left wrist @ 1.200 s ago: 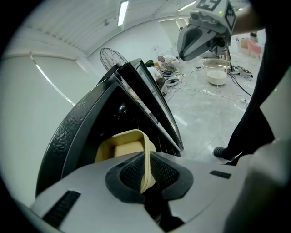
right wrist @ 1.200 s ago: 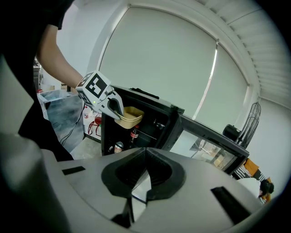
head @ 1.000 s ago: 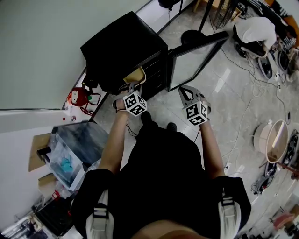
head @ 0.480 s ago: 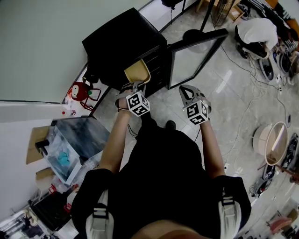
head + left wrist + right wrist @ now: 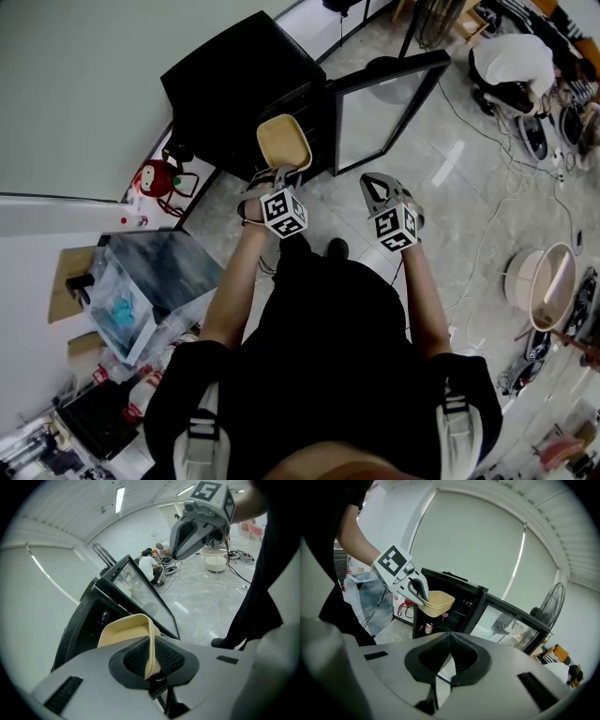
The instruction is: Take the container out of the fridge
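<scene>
Noting state from the head view, left to right. The black fridge (image 5: 239,84) sits in the upper left of the frame. The beige container (image 5: 284,141) is at upper centre, in front of the fridge's open front and above the floor (image 5: 441,187), resting on no shelf that I can see. The left hand-held gripper (image 5: 272,175) is just below it. In the left gripper view its jaws are closed onto the container's near rim, with the thin wall pinched between the pads (image 5: 166,656). The glass door (image 5: 384,108) stands swung open to the right of the container. The right hand-held gripper (image 5: 375,185) is right of centre, near the door's lower edge but apart from it. The right gripper view shows its jaws pressed together with nothing between them.

Progress, judged: removal looks essentially done, since the container appears clear of the cabinet. Left to do: carry it off and set it down; no landing place shows. The door is not yet closed, if that counts.

Orientation: open side up, roughly level. The shape is a rounded rectangle, nearly square. Its long axis seems to run from the gripped rim away toward the fridge, up the frame.
</scene>
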`<control>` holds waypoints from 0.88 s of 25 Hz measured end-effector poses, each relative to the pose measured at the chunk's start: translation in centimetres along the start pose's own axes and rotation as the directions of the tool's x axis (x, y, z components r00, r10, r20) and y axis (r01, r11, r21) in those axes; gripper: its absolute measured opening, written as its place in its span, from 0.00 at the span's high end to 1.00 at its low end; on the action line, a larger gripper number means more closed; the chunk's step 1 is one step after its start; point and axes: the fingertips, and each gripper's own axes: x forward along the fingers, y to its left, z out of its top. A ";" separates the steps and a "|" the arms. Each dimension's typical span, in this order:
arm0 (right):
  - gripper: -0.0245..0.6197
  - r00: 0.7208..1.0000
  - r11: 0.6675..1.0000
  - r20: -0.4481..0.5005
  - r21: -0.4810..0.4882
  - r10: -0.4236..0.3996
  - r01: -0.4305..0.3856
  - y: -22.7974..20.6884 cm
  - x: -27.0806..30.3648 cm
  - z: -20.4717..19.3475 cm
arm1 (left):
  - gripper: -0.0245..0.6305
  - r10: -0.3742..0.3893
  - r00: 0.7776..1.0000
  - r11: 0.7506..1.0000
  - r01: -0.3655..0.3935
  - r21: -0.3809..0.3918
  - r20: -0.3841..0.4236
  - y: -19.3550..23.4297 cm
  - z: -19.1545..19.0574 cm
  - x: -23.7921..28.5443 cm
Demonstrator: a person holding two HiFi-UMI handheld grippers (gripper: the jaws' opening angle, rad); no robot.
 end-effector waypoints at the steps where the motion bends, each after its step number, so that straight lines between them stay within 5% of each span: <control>1: 0.96 1.000 1.000 0.000 0.001 -0.002 0.002 0.0 -0.2 -0.2 | 0.89 -0.001 1.000 1.000 0.001 0.003 0.004 -0.3 0.3 -0.2; 22: 0.96 1.000 1.000 0.017 0.029 -0.001 0.000 -0.1 -2.6 -1.9 | 0.89 -0.009 1.000 1.000 0.009 0.004 0.023 -2.9 3.5 -2.0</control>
